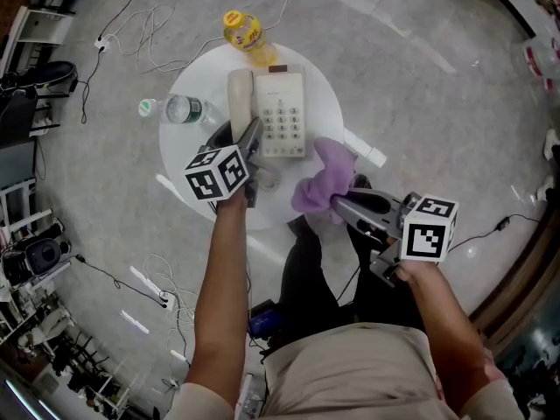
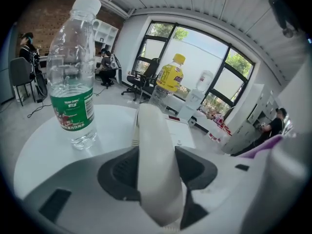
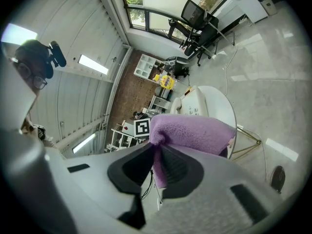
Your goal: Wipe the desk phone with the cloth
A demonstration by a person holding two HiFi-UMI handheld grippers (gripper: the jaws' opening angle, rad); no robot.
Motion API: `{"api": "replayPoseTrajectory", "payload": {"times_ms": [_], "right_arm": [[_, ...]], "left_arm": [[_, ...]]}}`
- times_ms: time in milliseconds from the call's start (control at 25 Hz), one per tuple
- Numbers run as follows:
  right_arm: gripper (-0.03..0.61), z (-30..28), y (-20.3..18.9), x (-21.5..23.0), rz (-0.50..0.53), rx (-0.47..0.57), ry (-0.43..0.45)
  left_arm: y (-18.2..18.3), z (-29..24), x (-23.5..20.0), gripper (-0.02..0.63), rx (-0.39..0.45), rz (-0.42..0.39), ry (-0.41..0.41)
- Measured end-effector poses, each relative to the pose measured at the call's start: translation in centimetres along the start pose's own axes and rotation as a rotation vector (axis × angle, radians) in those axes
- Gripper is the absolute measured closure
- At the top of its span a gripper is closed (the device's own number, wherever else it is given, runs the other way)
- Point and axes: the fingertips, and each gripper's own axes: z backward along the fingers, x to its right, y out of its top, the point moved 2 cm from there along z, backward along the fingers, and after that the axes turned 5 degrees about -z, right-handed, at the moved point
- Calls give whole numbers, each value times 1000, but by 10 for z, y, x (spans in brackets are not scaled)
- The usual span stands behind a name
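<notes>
The left claw (image 2: 157, 172), spread wide, grips the cream plastic desk phone's (image 1: 282, 112) handset (image 2: 152, 130) by its near end, likely to lift it off the round white worktop (image 1: 185, 145) ahead, while the right claw (image 3: 156, 167), nearly closed, pinches a fluffy purple cloth (image 3: 192, 130) bunched at its tips for wiping.

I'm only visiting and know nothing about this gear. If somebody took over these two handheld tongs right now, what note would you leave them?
Left tongs: closed on the handset near its lower end. I can't tell whether it is lifted off its cradle.
Right tongs: closed on the purple cloth, held beside the desk phone's near right corner.
The phone sits on the round white table.
Done: both grips are taken. How much has been wiped can't be told.
Left: rub the cloth over the phone.
</notes>
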Motion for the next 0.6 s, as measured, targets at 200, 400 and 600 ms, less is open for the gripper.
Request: {"api": "replayPoseTrajectory", "payload": {"times_ms": [200, 400, 600], "right_arm": [[540, -17, -7, 7, -1, -26, -12], [540, -40, -20, 19, 24, -75, -60], [535, -68, -37, 40, 72, -150, -138]], "left_arm": [[-7, -6, -2, 402, 4, -35, 17], [-10, -8, -3, 400, 12, -94, 30], [-13, -8, -1, 397, 16, -128, 20]]}}
